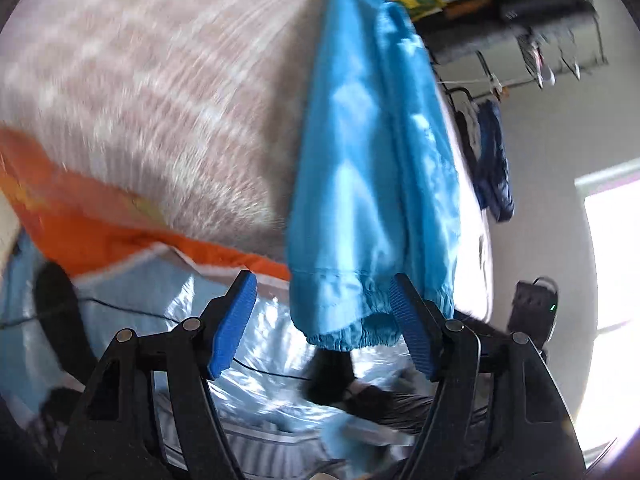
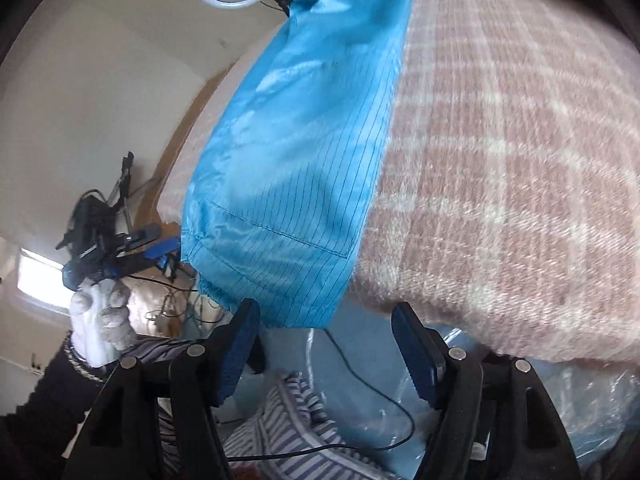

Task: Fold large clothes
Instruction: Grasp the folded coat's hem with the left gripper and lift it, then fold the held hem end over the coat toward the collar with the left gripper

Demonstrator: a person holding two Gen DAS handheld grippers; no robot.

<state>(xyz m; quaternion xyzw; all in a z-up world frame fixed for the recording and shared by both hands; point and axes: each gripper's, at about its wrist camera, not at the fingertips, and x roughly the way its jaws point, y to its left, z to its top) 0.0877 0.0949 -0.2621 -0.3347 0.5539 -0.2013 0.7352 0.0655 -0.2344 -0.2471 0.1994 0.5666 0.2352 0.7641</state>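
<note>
While my left wrist camera looked down past the left tongs (image 1: 322, 326), I saw their blue pads (image 1: 233, 326) standing apart with nothing clamped; the elasticated end of the blue garment (image 1: 360, 184) hung just beyond them, over the edge of the bed (image 1: 160, 80) with its pink checked blanket. An orange cloth (image 1: 92, 224) lay to one side. That view was blurred, so finer detail escaped me.

From the right wrist camera, the right tongs (image 2: 326, 346) were likewise apart and empty, the garment's striped lower hem drooping just ahead of them off the bed edge. A gloved hand (image 2: 102, 324) carried the other tool at left.

I judged a fold just laid and released; next I'd need fresh grips on the near hem to double the garment over
</note>
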